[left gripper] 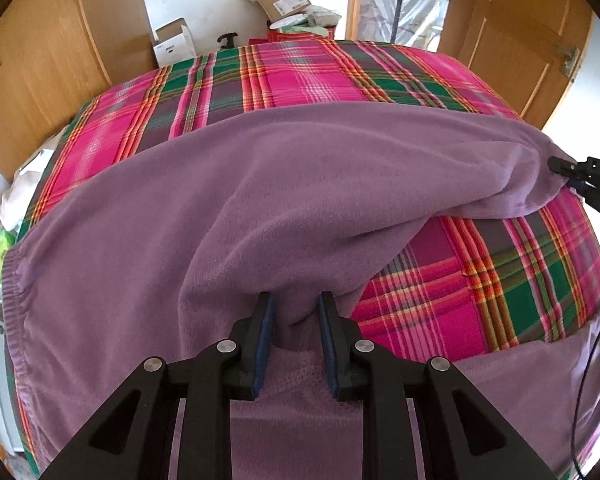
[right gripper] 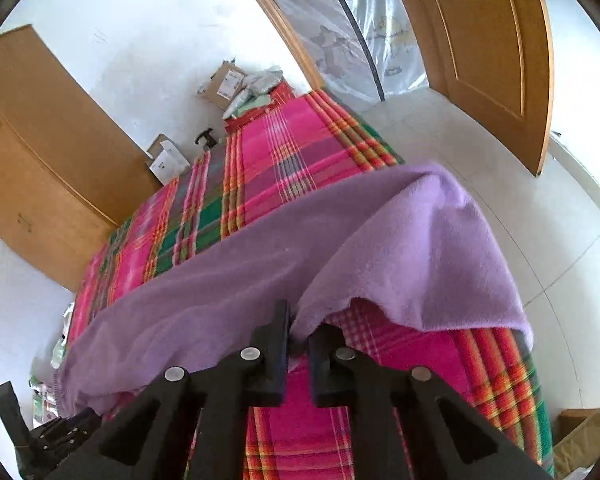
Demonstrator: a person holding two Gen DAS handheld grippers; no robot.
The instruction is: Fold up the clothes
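Note:
A purple fleece garment (left gripper: 228, 208) lies spread over a bed with a pink, green and orange plaid cover (left gripper: 300, 76). Its elastic waistband (left gripper: 14, 280) shows at the left. My left gripper (left gripper: 296, 304) is shut on a bunched fold of the garment at its near edge. My right gripper (right gripper: 300, 330) pinches a corner of the same garment (right gripper: 400, 248), lifted off the cover so that it drapes in an arch. From the left wrist view the right gripper (left gripper: 560, 168) grips the cloth's far right end.
Wooden wardrobe doors (left gripper: 40, 60) stand left of the bed. An open wooden door (right gripper: 488, 40) and a doorway hung with plastic sheeting (right gripper: 360, 32) are at the right. Cardboard boxes (left gripper: 284, 0) are piled beyond the bed's far end. Pale tiled floor (right gripper: 520, 184) runs along the right side.

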